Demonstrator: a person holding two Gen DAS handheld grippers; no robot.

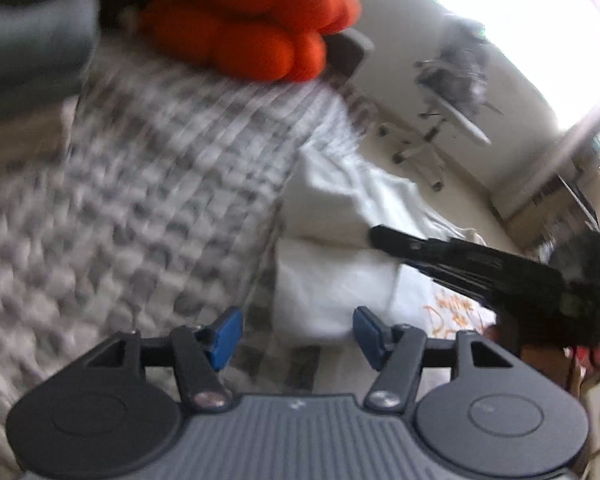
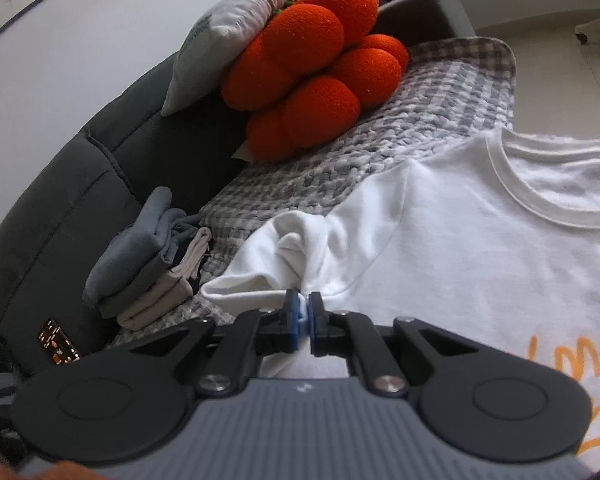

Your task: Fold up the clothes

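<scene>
Fingers of the right gripper (image 2: 304, 314) are pinched on the sleeve of the white T-shirt (image 2: 460, 248), spread on the checked sofa cover (image 2: 340, 160), likely for folding inward; left gripper (image 1: 296, 332) fingers are held wide, empty.

Orange lobed plush cushion (image 2: 316, 80), leaned against a pale grey pillow (image 2: 240, 28) on a dark grey sofa (image 2: 60, 208). Grey-and-white checked blanket (image 2: 380, 140) spread over the seat. Wheeled chair (image 1: 440, 120) seen on the pale floor (image 2: 560, 92).
</scene>
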